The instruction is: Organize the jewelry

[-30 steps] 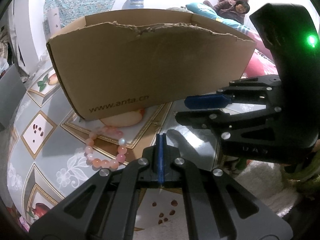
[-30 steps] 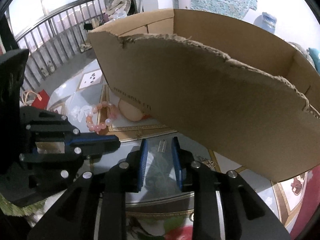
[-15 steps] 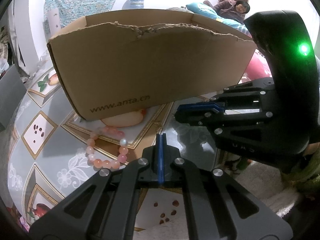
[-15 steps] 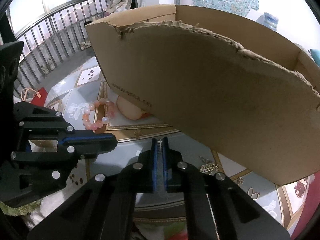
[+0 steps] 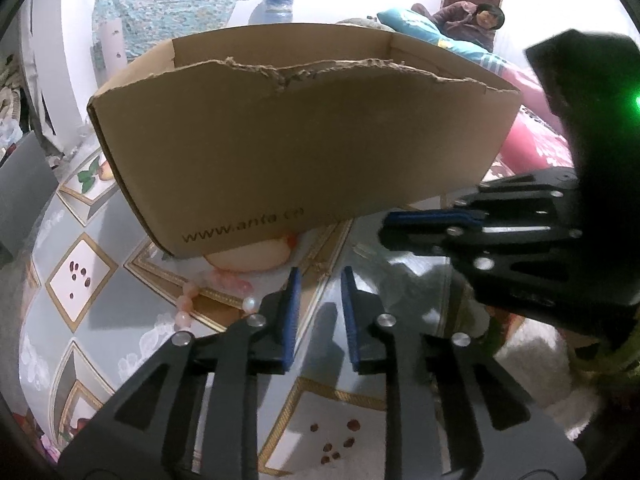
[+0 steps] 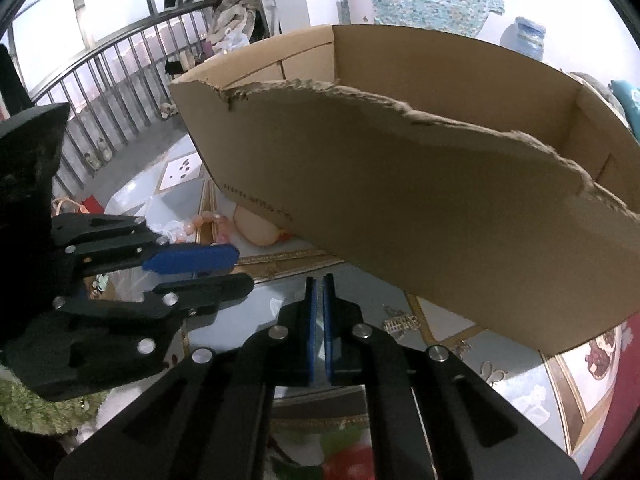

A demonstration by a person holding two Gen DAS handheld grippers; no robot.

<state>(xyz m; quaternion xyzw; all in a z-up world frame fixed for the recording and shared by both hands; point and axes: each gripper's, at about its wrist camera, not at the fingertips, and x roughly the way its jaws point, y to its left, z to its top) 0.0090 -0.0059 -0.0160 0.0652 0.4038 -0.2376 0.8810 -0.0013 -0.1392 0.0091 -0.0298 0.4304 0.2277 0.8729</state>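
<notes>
A pink bead bracelet lies on the patterned tabletop just left of my left gripper's fingers, partly hidden by them; it also shows in the right wrist view. An open cardboard box with a torn rim stands behind it, also in the right wrist view. My left gripper is open and empty above the table. My right gripper is nearly shut with a thin gap and nothing visible between its pads. Small metal jewelry pieces lie on the table right of the right gripper.
The table has a glossy cloth with fruit tiles. A person lies on a bed behind the box. A metal railing runs at the far left. A water jug stands behind the box.
My left gripper has opened from fully shut and moved forward over part of the bracelet. My right gripper closed earlier and now stays nearly shut; both views rose slightly toward the box.
</notes>
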